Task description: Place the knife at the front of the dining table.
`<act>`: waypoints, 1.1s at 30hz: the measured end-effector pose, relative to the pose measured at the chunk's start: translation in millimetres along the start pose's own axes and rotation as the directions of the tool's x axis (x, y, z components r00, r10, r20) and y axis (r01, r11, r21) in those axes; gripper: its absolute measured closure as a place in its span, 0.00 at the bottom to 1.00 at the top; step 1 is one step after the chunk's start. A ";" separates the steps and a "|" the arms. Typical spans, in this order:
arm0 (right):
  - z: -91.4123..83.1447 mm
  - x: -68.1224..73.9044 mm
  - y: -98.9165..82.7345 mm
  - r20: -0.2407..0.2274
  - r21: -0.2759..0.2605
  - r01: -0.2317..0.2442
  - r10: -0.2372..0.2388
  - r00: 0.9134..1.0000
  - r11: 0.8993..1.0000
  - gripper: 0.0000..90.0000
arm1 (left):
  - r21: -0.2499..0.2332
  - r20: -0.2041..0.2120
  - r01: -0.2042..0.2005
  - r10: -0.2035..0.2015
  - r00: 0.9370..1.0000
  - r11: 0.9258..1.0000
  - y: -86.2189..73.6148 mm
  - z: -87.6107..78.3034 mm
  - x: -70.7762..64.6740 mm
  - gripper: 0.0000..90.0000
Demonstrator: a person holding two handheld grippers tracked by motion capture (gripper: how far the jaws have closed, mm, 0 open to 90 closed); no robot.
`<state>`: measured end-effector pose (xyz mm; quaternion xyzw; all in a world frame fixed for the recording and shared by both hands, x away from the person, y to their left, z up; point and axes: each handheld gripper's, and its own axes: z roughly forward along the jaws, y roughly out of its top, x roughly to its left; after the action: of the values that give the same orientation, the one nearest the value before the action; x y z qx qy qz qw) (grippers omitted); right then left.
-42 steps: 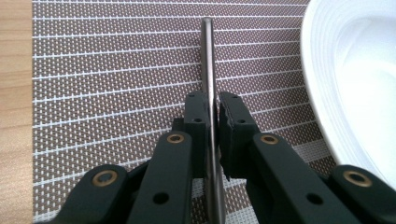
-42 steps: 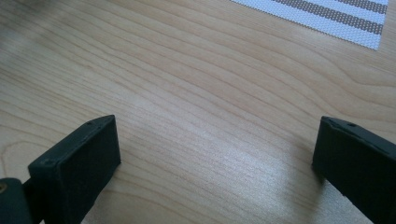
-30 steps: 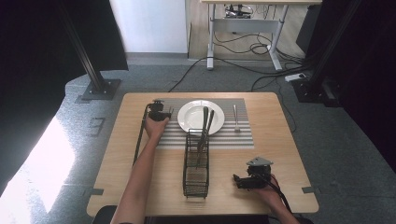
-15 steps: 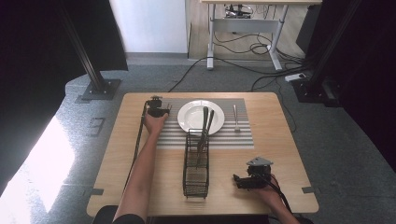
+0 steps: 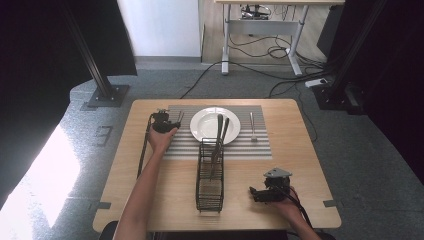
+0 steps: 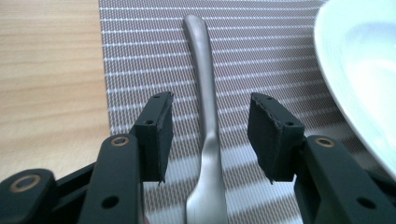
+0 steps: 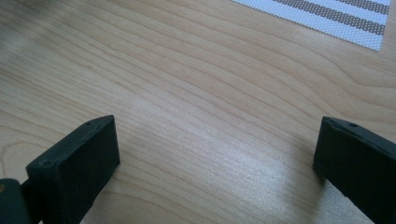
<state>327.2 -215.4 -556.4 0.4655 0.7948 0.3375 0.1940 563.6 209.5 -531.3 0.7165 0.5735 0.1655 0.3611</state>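
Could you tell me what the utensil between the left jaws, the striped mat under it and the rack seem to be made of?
The slim grey utensil handle looks like brushed metal, probably stainless steel: a dull, even sheen. The grey-and-white striped placemat seems woven, perhaps vinyl or fabric: a fine mesh texture shows. The black upright rack appears to be coated wire: thin dark bars you can see through.

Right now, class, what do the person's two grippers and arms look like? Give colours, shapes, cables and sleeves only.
Both grippers are black. The left gripper has two blocky jaws with ridged inner faces, screw holes and brass-coloured pivot rings, and a dark cable trails from it. The right gripper carries a grey three-cornered plate on top, and its jaws are plain black blocks. Both forearms are bare, with no sleeves in view.
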 end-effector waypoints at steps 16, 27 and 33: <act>1.5 0.1 1.6 -0.006 0.002 0.006 -0.006 1.000 1.000 0.00 | 0.069 0.033 -0.032 0.030 0.999 0.997 -36.5 -31.9 1.7 0.56; 1.5 0.0 1.6 -0.006 0.002 0.007 -0.007 1.000 1.000 0.00 | 0.077 0.033 -0.083 0.081 0.996 0.994 -43.8 -35.7 -13.2 0.59; 1.6 0.0 1.6 -0.007 0.002 0.006 -0.006 1.000 1.000 0.00 | 0.086 0.047 -0.072 0.069 0.997 0.994 -43.0 -36.4 -12.2 0.60</act>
<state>329.1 -214.3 -556.4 0.4622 0.7972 0.3377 0.1919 506.2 213.5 -534.7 0.7548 0.5465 0.1371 0.3359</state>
